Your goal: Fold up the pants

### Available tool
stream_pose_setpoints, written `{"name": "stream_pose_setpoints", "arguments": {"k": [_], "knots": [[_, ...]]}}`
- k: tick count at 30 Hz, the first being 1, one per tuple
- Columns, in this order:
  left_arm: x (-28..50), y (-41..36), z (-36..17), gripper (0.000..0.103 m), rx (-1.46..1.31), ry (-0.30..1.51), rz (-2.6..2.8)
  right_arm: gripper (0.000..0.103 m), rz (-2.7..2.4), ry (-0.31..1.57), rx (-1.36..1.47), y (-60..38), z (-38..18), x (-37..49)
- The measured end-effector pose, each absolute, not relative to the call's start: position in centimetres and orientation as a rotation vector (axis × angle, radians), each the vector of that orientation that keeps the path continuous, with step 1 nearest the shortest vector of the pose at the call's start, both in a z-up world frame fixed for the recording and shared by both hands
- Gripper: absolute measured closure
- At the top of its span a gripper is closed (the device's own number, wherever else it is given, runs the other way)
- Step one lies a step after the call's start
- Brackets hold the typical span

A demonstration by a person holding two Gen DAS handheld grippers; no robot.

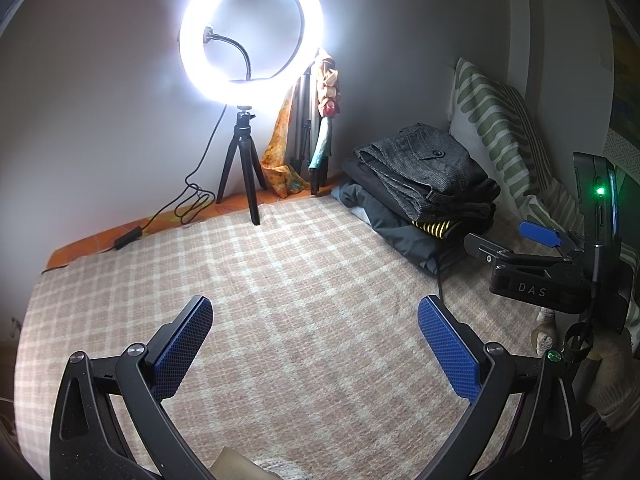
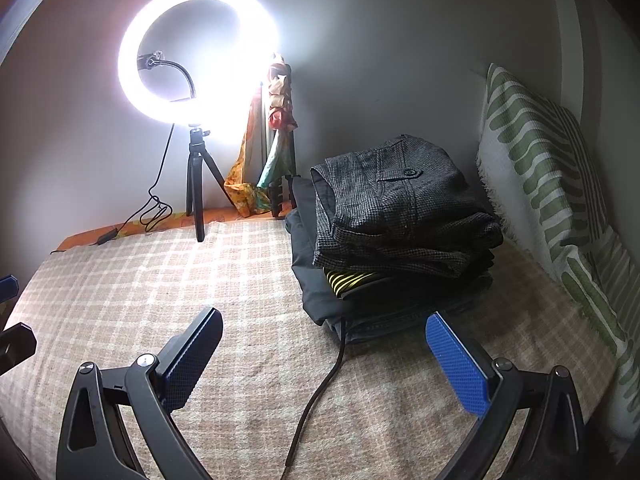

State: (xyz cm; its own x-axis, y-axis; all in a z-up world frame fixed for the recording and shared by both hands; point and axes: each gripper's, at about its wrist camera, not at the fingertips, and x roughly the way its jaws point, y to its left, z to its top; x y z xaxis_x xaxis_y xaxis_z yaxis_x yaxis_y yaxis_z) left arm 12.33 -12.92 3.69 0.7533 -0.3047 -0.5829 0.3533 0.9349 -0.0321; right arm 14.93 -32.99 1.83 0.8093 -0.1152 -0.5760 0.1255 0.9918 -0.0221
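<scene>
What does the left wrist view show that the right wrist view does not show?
Only the left wrist view shows the right gripper from outside, with its body marked DAS and a green light, plus the open left gripper.

Only the right wrist view shows the right gripper from behind, open, and a black cable running between its fingers to the pile.

Both show the ring light, the pile of folded pants, the striped pillow and the checked blanket.

wall: plain grey | ring light: lit (on tripod) | bed cover: beige plaid
</scene>
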Motion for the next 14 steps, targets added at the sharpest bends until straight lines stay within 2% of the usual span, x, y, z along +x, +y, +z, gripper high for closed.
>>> {"name": "stream_pose_setpoints", "arguments": {"k": [14], "knots": [[12.39, -12.19, 3.65, 0.001, 0.075, 0.619, -0.356, 0.000, -0.125, 0.626, 0.019, -32.37, 1.49, 15.11]]}}
